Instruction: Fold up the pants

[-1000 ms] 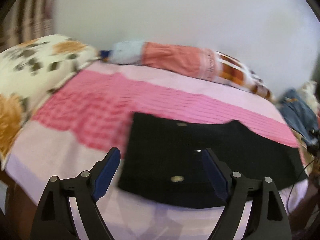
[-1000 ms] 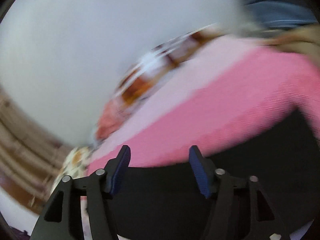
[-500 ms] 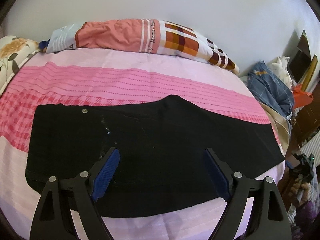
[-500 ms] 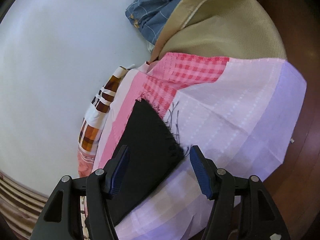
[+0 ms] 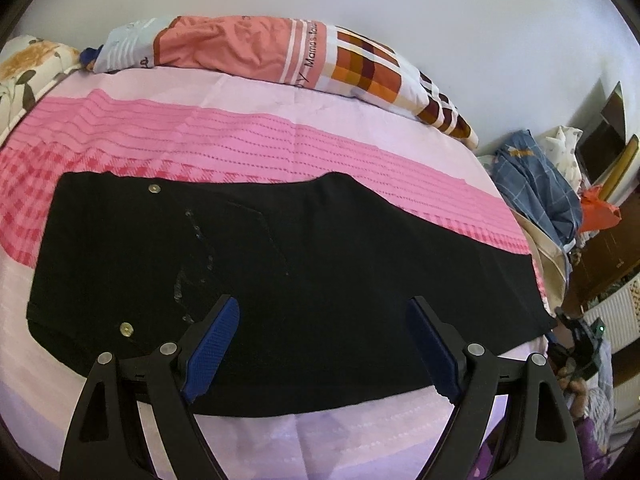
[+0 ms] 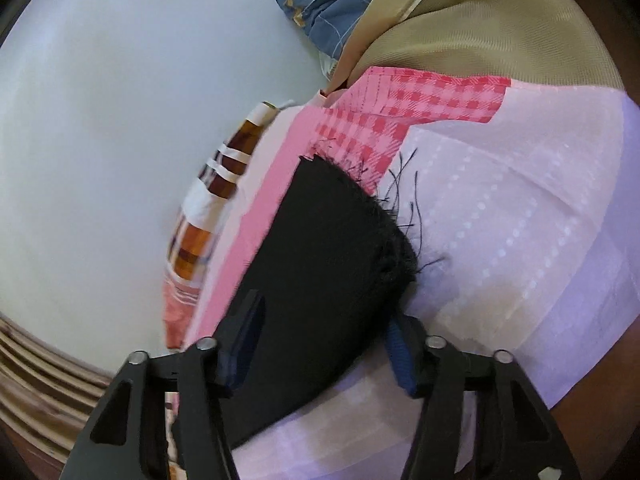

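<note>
**One pair of black pants, two spread grippers**

Two grippers, each with two blue ribbed pads on black frames. The left gripper (image 5: 322,344) hangs spread above the pants (image 5: 320,280), grasping nothing. The right gripper (image 6: 320,344) is spread too, straddling the frayed leg hem (image 6: 360,196); whether it touches cloth is unclear. The pants lie flat, folded leg on leg, matte black with two metal studs (image 5: 154,188), on a pink-striped, checked bedsheet (image 5: 280,136). Beyond: one patchwork pillow (image 5: 280,52), one floral pillow (image 5: 28,68).
</note>
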